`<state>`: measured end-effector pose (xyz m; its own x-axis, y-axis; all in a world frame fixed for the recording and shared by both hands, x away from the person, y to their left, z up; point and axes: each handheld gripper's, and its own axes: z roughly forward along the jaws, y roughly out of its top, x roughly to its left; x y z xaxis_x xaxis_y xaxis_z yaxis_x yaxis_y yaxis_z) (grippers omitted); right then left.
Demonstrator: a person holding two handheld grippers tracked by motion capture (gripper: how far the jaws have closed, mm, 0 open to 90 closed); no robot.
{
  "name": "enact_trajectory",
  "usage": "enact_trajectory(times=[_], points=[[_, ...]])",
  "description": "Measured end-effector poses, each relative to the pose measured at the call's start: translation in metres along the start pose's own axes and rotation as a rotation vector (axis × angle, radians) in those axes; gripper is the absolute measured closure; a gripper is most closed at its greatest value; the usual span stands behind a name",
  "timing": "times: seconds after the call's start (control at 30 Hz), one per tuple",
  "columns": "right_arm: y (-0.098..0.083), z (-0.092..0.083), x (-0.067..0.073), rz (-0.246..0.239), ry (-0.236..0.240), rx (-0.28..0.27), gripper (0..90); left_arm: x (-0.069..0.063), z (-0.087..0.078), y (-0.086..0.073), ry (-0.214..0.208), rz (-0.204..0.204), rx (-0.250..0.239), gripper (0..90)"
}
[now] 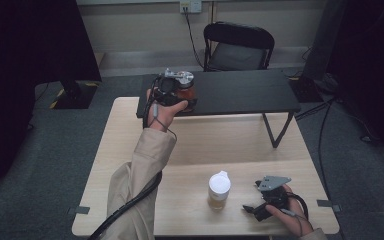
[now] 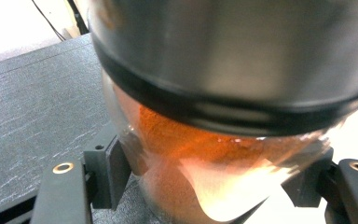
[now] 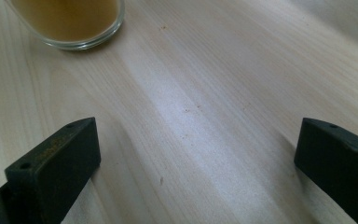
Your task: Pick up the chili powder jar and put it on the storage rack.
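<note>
In the high view the left gripper [image 1: 180,95] is stretched out to about 11 o'clock of the wooden table [image 1: 130,150], at the near left corner of the black bench [image 1: 240,92] that stands across the table's far edge. Its jaws pinch a spice jar [image 1: 186,92] with a metal lid; the left gripper view shows the jar [image 2: 200,177] close up, glass walls with orange-red powder inside and a black band under the lid, a jaw pad pressed against each side low on the glass. The jar's base is just over the bench's grey top [image 2: 32,107]; whether it rests on the bench or hangs a little above it, I cannot tell. A beige sleeve [image 1: 140,175] runs from 6 o'clock up to that hand, with the gripper's cable [image 1: 125,207] trailing beside it. The right gripper [image 1: 254,209] sits at about 5 o'clock near the table's near edge, held low over the wood, pointing toward 9 o'clock, its jaws spread wide with nothing but bare table [image 3: 205,107] between them in the right gripper view. Just off its jaws, at about 6 o'clock on the table, stands a second jar [image 1: 219,190] with a white lid and tan contents; its glass base [image 3: 70,23] shows at 11 o'clock in the right gripper view, well apart from the jaws. A folding chair [image 1: 237,47] stands behind the bench at 12 o'clock.
</note>
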<state>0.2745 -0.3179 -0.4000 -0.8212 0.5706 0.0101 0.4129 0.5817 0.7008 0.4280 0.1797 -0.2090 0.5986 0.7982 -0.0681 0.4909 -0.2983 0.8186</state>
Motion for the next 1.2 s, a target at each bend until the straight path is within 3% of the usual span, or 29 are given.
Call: enact_trajectory(times=[0.23,0.47,0.63,0.77,0.87,0.9,1.2], points=[[0.0,0.0,0.0,0.0,0.0,0.0,0.0,0.0,0.0,0.0,0.004,-0.01,0.001,27.0],[0.0,0.0,0.0,0.002,0.0,-0.001,0.0,-0.003,-0.004,0.001,0.036,-0.018,0.02,11.4],[0.0,0.0,0.0,0.001,0.0,0.0,0.0,-0.004,-0.012,-0.001,0.038,-0.03,0.009,0.0],[0.0,0.0,0.0,0.001,-0.001,-0.001,0.0,-0.008,-0.019,-0.001,0.05,-0.013,0.001,0.7],[0.0,0.0,0.0,0.0,0.0,-0.001,0.0,-0.007,-0.024,-0.004,0.044,-0.031,-0.017,1.0],[0.0,0.0,0.0,0.0,0.0,-0.001,0.0,-0.009,-0.027,-0.005,0.045,-0.013,-0.019,1.0],[0.0,0.0,0.0,0.001,0.0,-0.001,0.0,-0.011,-0.035,-0.013,0.024,0.005,-0.024,2.1]])
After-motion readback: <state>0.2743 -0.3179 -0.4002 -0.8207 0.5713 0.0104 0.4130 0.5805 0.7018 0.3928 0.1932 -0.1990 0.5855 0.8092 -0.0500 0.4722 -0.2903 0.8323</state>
